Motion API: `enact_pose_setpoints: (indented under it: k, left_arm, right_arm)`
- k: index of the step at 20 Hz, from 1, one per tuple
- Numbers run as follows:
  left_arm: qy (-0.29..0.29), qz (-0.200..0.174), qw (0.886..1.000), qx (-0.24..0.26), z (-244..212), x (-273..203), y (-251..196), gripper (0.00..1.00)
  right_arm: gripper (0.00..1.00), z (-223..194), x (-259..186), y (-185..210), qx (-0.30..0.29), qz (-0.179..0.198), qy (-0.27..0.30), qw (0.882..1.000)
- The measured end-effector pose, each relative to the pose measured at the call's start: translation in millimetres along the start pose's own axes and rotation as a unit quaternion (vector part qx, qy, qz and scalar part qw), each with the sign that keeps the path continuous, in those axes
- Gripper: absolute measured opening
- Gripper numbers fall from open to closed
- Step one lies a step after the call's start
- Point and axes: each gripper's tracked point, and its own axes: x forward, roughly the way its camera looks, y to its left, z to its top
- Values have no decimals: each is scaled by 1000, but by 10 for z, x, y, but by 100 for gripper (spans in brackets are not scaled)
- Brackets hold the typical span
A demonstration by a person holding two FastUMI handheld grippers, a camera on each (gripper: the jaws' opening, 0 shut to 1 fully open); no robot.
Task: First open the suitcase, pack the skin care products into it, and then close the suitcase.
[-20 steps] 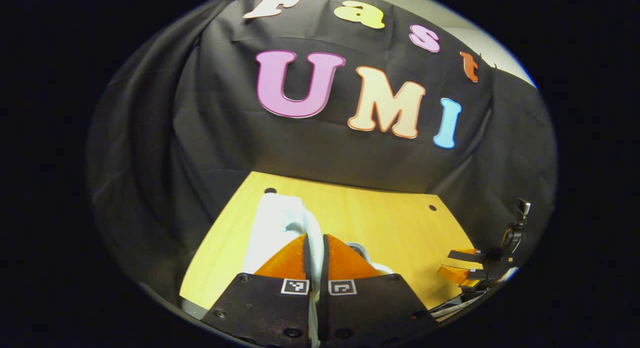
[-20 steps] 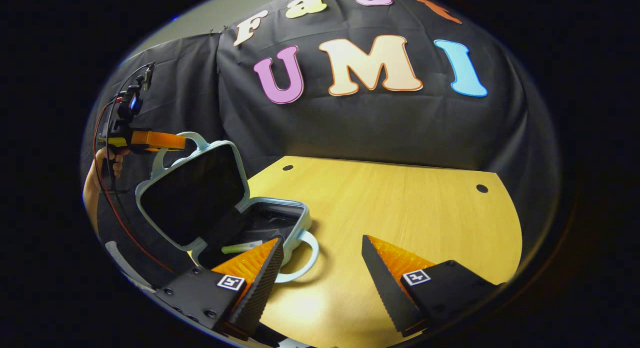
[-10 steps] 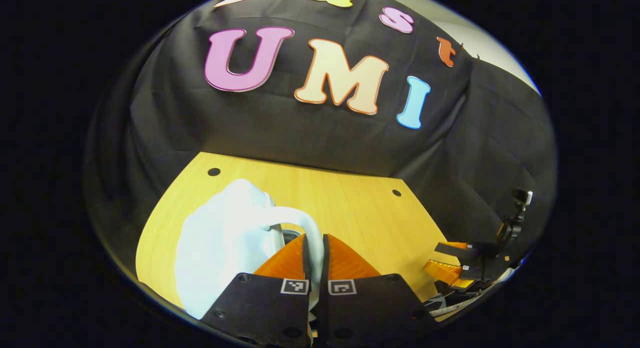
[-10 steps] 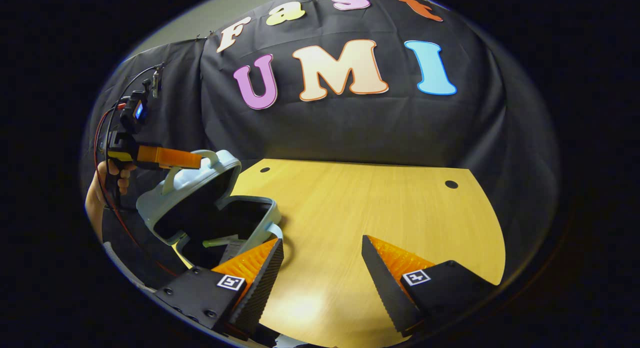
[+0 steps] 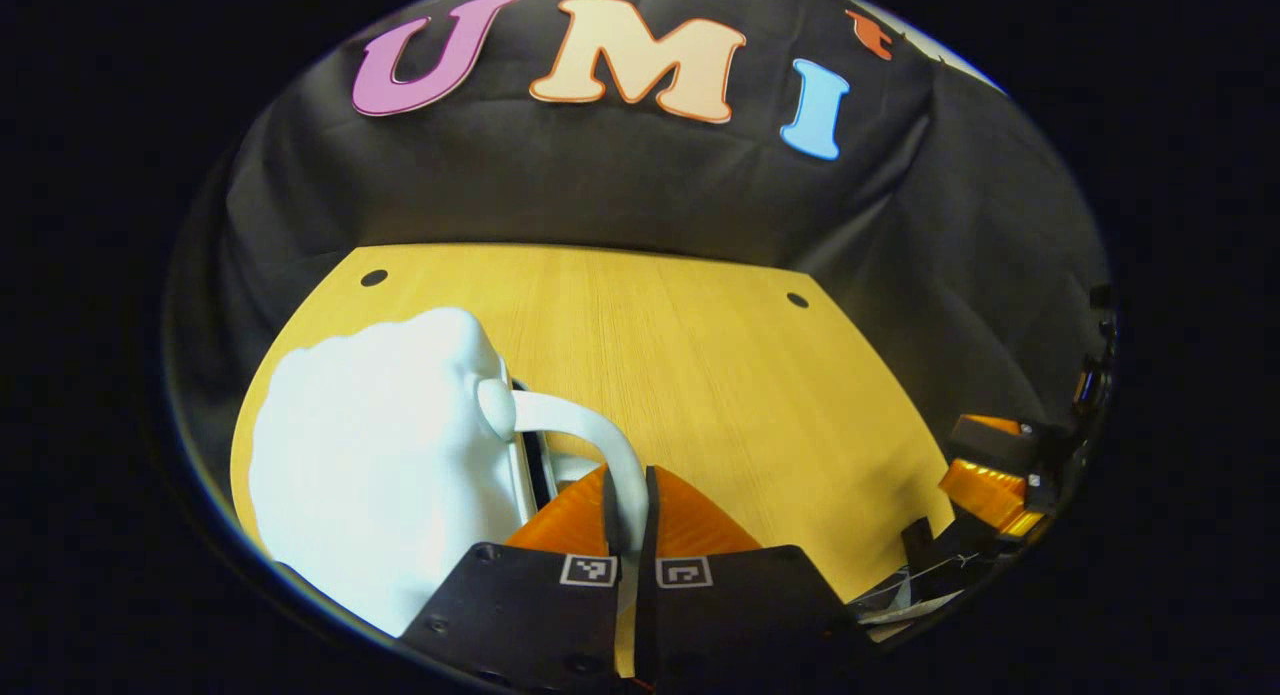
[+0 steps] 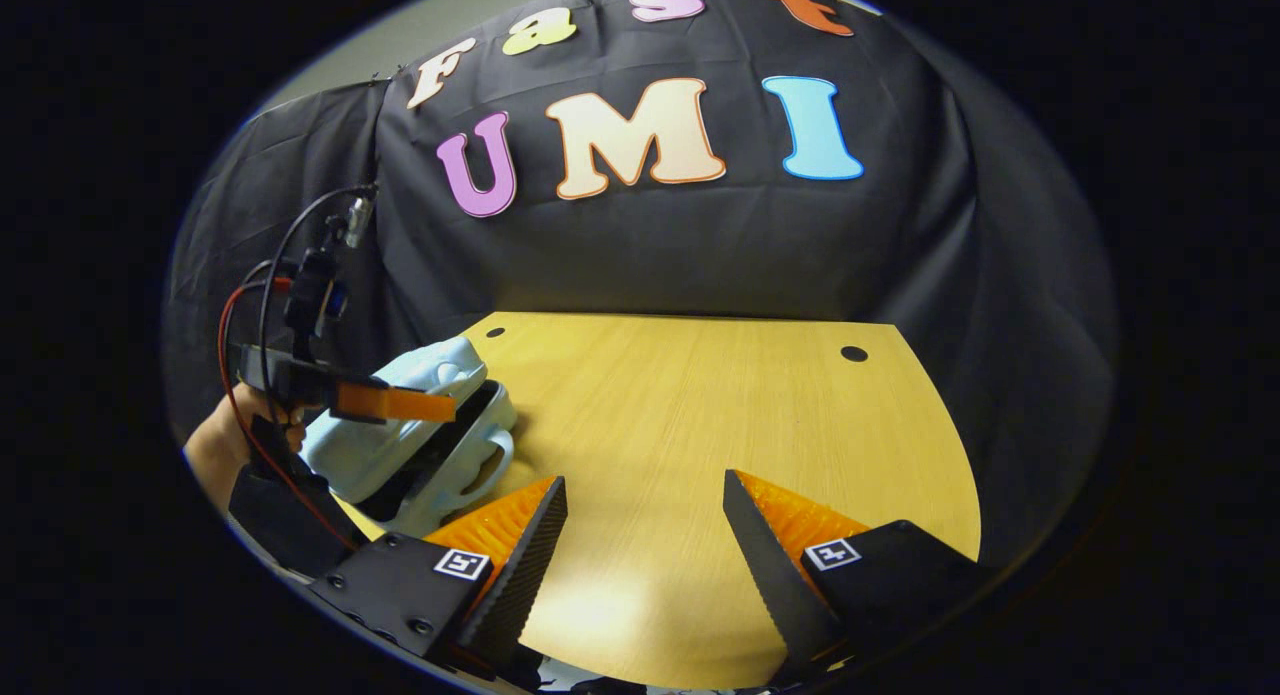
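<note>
suitcase (image 6: 410, 430) | pale blue, lid nearly shut | table's (image 6: 700, 425) left edge

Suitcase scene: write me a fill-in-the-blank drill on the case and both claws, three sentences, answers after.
1. The left claw is shut on the suitcase lid's ____.
2. The suitcase is nearly closed; a narrow ____ shows between lid and base.
3. The right claw hovers ____ above the wooden table, holding nothing.

Missing words: handle; gap; open
</note>
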Motion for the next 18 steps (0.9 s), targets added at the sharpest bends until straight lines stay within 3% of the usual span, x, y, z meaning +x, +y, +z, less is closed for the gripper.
enact_pose_setpoints:
  k: [4,7,8,11,14,16,18]
  left_arm:
    - [6,30,999,18,-207,196,-46,2]
    - [-30,43,999,-1,-193,172,-99,12]
    - [-55,46,997,-6,-92,72,-145,20]
    - [-137,58,989,3,270,-239,-278,100]
    - [-237,104,965,31,743,-807,-278,96]
    - [-306,130,942,53,1127,-1261,-248,95]
    - [-356,163,917,77,1357,-1685,-167,95]
  right_arm:
    - [98,43,-31,-112,-4,10,-10,1000]
    - [98,264,-65,-158,-8,14,-39,999]
    - [98,367,-84,-149,-10,14,-52,998]
    - [98,814,-231,-7,-25,13,-115,993]
    - [98,1364,-517,180,-35,-6,-208,977]
    - [94,1673,-724,333,-32,-17,-261,965]
    - [97,1960,-917,489,-27,-26,-307,951]
